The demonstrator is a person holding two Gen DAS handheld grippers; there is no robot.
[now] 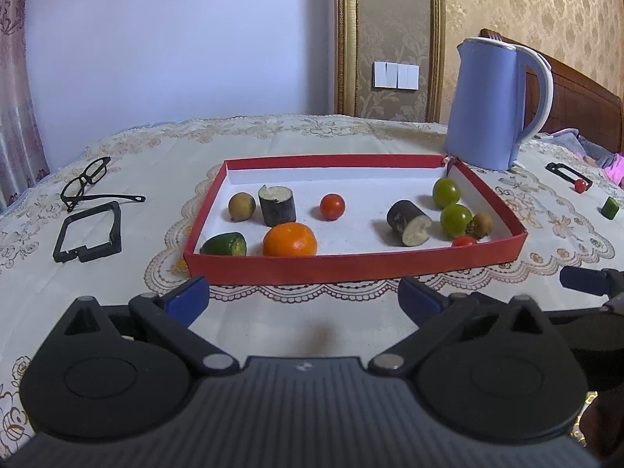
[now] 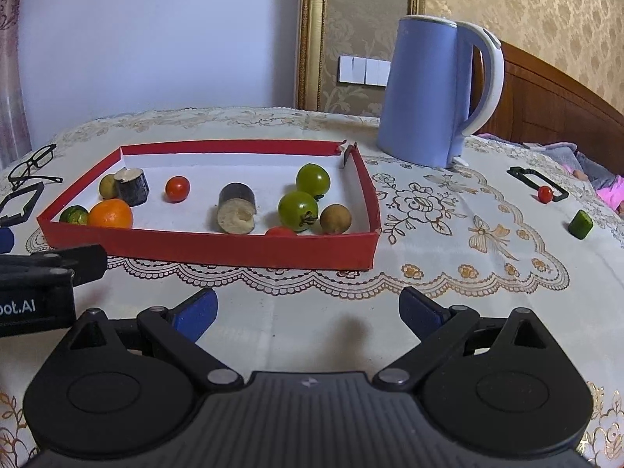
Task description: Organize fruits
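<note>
I see the table under a cream floral cloth, with a blue electric kettle standing at the far right, just behind the far right corner of the tray.

The red cardboard tray lies flat in the middle, its long axis running left to right, its long near wall facing both my grippers. Inside it, from the left: an orange against the near wall, a cut cucumber piece just left of it with its cut face turned right, a dark eggplant chunk standing upright, and a brown longan beside that. A red cherry tomato sits alone mid-tray. To the right, a second eggplant chunk lies on its side, pale cut end pointing toward me. Two green tomatoes sit close together near the right wall, with another longan and a second red tomato by the near wall.

Outside the tray, far to the right, a small cucumber piece and a cherry tomato rest on the cloth, the tomato touching a black frame. Eyeglasses lie at the left.

My left gripper and right gripper hover short of the tray, fingers spread wide, holding nothing.
</note>
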